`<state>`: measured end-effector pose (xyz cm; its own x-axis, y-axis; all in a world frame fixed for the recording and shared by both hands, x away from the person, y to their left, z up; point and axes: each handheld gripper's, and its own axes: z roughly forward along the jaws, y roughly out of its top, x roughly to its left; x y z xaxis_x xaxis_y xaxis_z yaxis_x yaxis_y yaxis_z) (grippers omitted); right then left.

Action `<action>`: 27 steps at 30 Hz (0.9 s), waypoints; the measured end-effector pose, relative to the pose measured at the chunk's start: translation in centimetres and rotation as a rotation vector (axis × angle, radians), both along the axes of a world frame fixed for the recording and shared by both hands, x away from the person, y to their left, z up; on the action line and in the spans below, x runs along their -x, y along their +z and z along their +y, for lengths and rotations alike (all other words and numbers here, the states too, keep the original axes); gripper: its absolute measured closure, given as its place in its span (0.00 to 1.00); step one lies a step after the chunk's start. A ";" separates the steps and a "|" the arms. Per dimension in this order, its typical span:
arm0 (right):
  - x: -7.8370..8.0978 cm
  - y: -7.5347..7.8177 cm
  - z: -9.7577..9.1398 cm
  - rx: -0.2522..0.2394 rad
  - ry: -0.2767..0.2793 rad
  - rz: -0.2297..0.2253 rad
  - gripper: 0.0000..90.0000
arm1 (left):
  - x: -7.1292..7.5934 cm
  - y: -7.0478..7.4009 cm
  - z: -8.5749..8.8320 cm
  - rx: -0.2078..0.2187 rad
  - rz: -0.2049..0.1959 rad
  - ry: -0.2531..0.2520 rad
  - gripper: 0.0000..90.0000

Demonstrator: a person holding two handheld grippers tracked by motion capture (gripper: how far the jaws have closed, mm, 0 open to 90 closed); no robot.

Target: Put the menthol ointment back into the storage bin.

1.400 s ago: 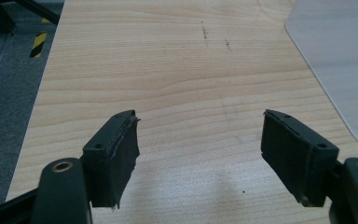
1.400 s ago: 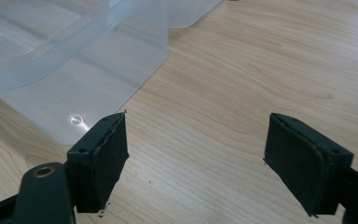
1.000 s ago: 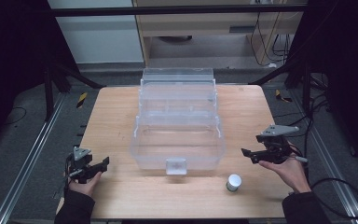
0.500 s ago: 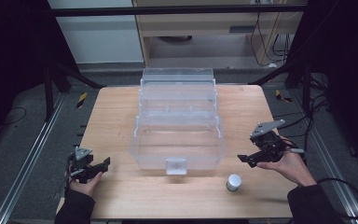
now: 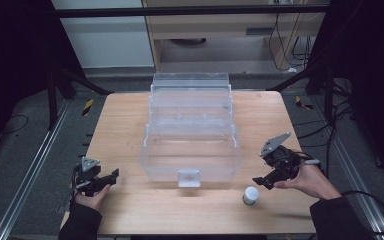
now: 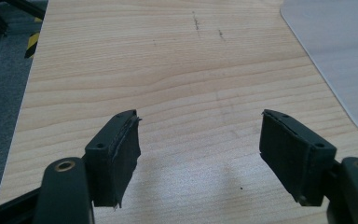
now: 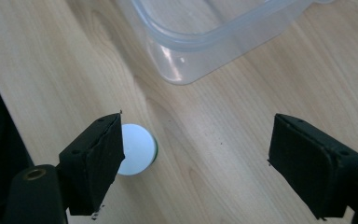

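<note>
A clear plastic tiered storage box (image 5: 190, 135) is set mid-table on the light wooden table (image 5: 130, 210); no contents can be made out. A small white-capped jar (image 5: 250, 195) is stood before its right corner, partly hidden by a jaw in the right gripper view. Right gripper (image 5: 270, 175) and left gripper (image 5: 105, 180) are held wide apart, empty.

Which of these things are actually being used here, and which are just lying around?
Seemingly in use:
right tool, open, tipped toward the small white-capped bottle
clear plastic box, perhaps

Just there:
left tool, open, idle over the table
cables on the floor behind
</note>
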<state>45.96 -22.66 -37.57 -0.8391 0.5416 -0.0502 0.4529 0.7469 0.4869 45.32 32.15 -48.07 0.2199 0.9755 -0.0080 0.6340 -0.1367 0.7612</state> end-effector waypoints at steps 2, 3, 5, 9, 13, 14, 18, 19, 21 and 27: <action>0.2 0.0 0.4 0.031 0.025 0.016 0.19 | 0.0 0.0 0.0 -0.001 0.000 0.000 0.31; 0.2 0.0 0.4 0.031 0.025 0.016 0.19 | 0.0 0.0 0.0 -0.001 0.000 -0.001 0.31; 0.3 0.0 0.6 0.041 0.038 0.020 0.19 | 0.0 0.0 0.0 -0.003 0.000 -0.002 0.31; 0.7 -0.3 1.1 0.077 0.071 0.040 0.19 | 0.0 0.0 -0.1 -0.005 -0.001 -0.001 0.31; 0.9 -0.6 1.4 0.094 0.096 0.048 0.19 | 0.0 0.0 -0.1 -0.007 -0.001 -0.002 0.31; 0.9 -0.7 1.5 0.099 0.104 0.051 0.19 | 0.0 0.0 -0.1 -0.007 -0.001 -0.002 0.31; 1.2 -1.1 1.9 0.120 0.132 0.060 0.20 | 0.0 0.0 -0.1 -0.009 0.000 -0.003 0.31; 1.2 -1.1 2.0 0.125 0.133 0.064 0.20 | 0.0 0.0 -0.1 -0.009 0.001 -0.004 0.31; 1.3 -1.2 2.1 0.135 0.140 0.067 0.21 | 0.0 0.0 -0.1 -0.009 0.003 -0.006 0.31; 1.4 -2.0 2.3 0.169 0.153 0.091 0.22 | 0.0 0.0 -0.2 -0.010 0.002 -0.005 0.31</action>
<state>44.55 -20.39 -39.57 -0.9158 0.3985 -0.0502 0.3647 0.8774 0.3117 45.31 31.98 -48.08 0.2244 0.9745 0.0012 0.6348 -0.1471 0.7585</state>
